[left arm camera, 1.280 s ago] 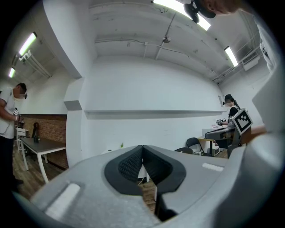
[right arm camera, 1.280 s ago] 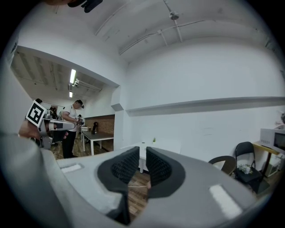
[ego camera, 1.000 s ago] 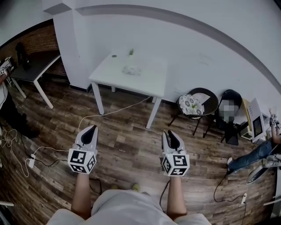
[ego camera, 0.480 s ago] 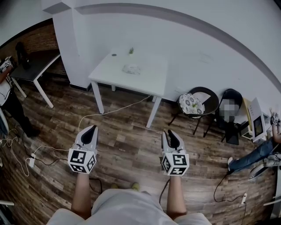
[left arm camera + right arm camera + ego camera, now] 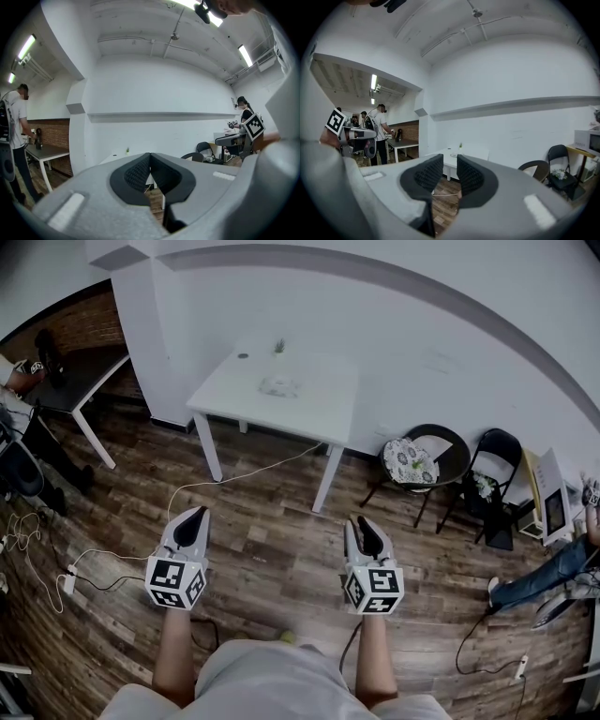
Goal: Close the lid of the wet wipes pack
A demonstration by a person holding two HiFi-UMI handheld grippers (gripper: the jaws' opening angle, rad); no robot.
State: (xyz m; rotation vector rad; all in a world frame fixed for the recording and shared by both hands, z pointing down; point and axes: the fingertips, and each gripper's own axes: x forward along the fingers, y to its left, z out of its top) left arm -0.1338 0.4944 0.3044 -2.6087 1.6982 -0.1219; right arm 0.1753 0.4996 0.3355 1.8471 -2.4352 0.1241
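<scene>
walking squarely up to the white square table (image 5: 319,413) holding the pale wet wipes pack (image 5: 279,385) comes first; left grey gripper (image 5: 196,514) clenched empty, right gripper (image 5: 367,523) jaws just opening, empty.

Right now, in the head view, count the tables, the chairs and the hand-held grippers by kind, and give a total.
Tables: 2 (white table, dark-topped table)
Chairs: 2 (round chair, folding chair)
Grippers: 2 (left gripper, right gripper)
Total: 6
</scene>
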